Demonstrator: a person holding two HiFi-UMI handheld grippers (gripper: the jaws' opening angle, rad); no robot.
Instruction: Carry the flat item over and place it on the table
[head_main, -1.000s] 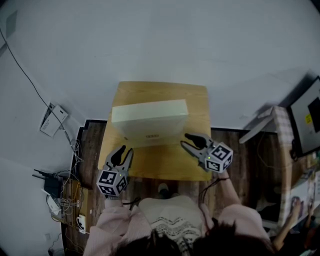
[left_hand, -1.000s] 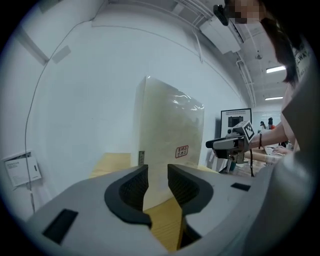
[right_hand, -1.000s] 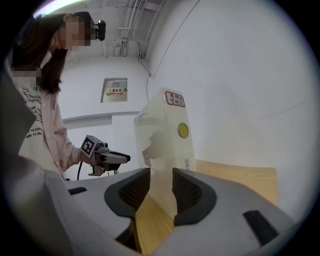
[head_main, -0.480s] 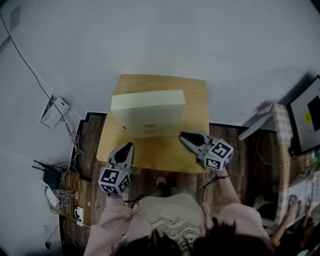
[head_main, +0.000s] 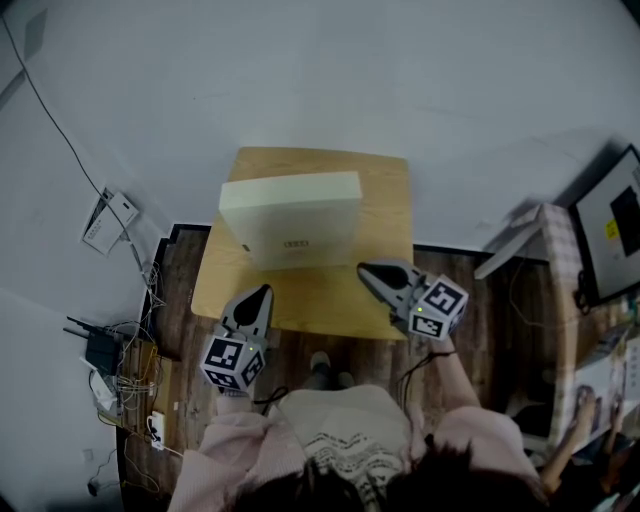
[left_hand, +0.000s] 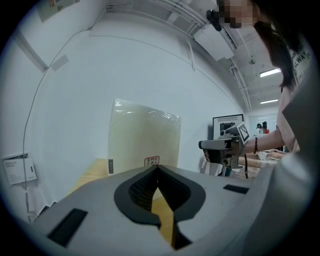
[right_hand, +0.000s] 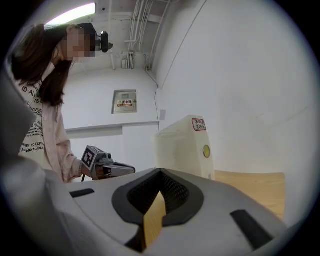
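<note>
We look down on a small light-wood surface (head_main: 320, 302) pushed up against a plain pale wall (head_main: 300, 70). The flat item (head_main: 290, 215), a cream box with a small label on its near side, lies on that surface toward 11 o'clock, and bare wood shows on its 3 o'clock and 6 o'clock sides.

The left hand-held gripper (head_main: 262, 291) hangs over the surface's 7 o'clock edge and the right hand-held gripper (head_main: 363, 269) over its 4 o'clock edge. Both point toward the box and stand apart from it. Each one's jaws have just been closing and now meet tip to tip with nothing between them; through the gap behind the pads we see only the wood below.

Under the surface runs a dark plank floor (head_main: 480, 330). At 9 o'clock a white flat device (head_main: 105, 232) leans where wall and floor meet, and a thin cable (head_main: 50, 140) climbs the wall from it. At 8 o'clock a tangle of cords and plugs (head_main: 125, 375) sits on the floor. At 3 o'clock a dark monitor (head_main: 612, 230) stands at the picture's edge. Pink sleeves (head_main: 225, 450) show at 6 o'clock.
</note>
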